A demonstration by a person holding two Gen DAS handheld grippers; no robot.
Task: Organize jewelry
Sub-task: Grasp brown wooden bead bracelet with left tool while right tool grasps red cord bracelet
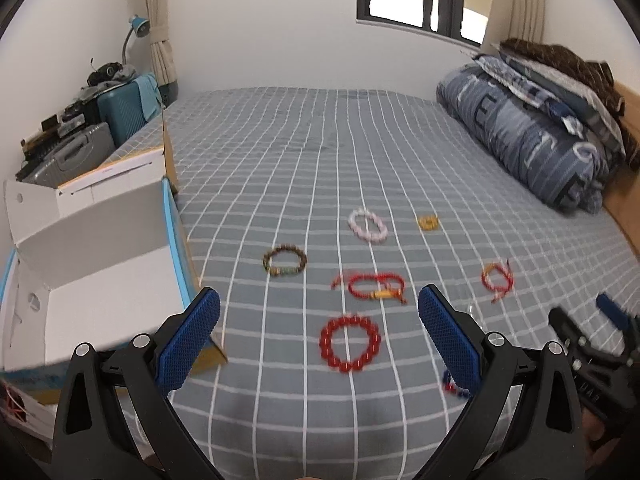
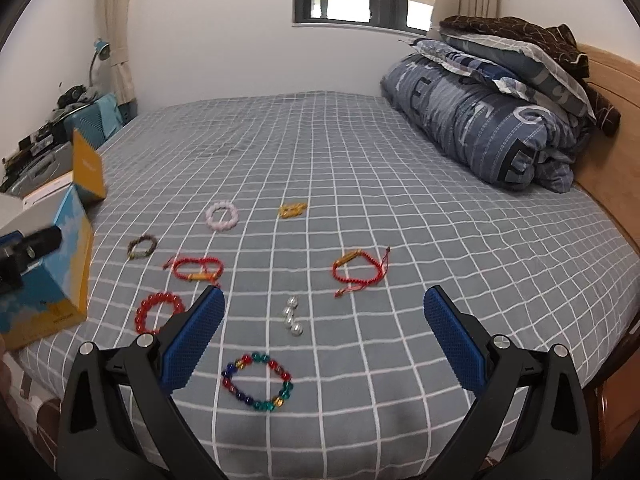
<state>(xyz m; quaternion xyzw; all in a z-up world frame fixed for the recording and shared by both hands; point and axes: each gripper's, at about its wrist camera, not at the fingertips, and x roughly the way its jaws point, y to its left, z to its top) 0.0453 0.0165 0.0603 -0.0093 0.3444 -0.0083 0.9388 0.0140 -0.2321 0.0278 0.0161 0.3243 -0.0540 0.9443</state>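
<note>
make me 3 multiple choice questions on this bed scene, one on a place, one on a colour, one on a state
1. Where is the open box?
A. bed's left edge
B. by the pillows
C. on the floor

2. What colour is the bead bracelet between the left gripper's fingers?
A. pink
B. red
C. brown

3. How does the right gripper stand?
A. shut on a bracelet
B. open, empty
C. shut, empty

A: it sits left of the jewelry.
B: its beads are red.
B: its fingers are spread apart, holding nothing.

Your bedsheet [image 2: 360, 184] is matt checked cloth. The red bead bracelet [image 1: 350, 344] looks glossy, and the silver balls [image 2: 292, 318] shine like metal. The box [image 1: 100, 248] is smooth cardboard.
</note>
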